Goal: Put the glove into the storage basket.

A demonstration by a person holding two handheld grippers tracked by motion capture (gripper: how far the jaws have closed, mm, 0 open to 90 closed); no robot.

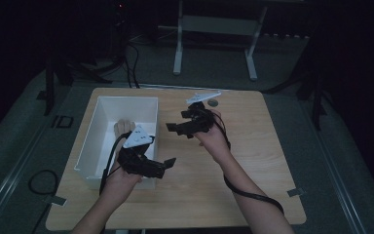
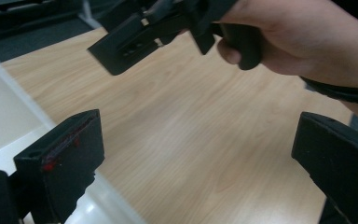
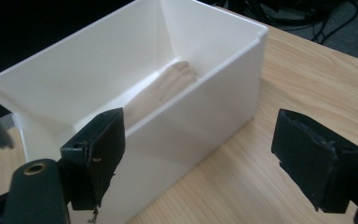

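Note:
A white open box (image 1: 93, 146) stands on the left part of the wooden table (image 1: 253, 165). Pale wooden pieces (image 1: 122, 127) lie on its floor, also seen in the right gripper view as wooden pieces (image 3: 170, 84) inside the box (image 3: 205, 107). My left gripper (image 1: 164, 166) hovers at the box's near right corner, open and holding nothing. In its own view the left gripper (image 2: 196, 154) spreads over bare table. My right gripper (image 1: 177, 122) hangs just right of the box, open and holding nothing. Its own view has the right gripper (image 3: 200, 149) aimed at the box's wall.
A small dark round thing (image 1: 213, 103) lies near the table's far edge. The right gripper (image 2: 126, 46) and the hand (image 2: 284, 37) holding it cross the top of the left gripper view. A metal stand (image 1: 214, 29) is on the floor beyond the table.

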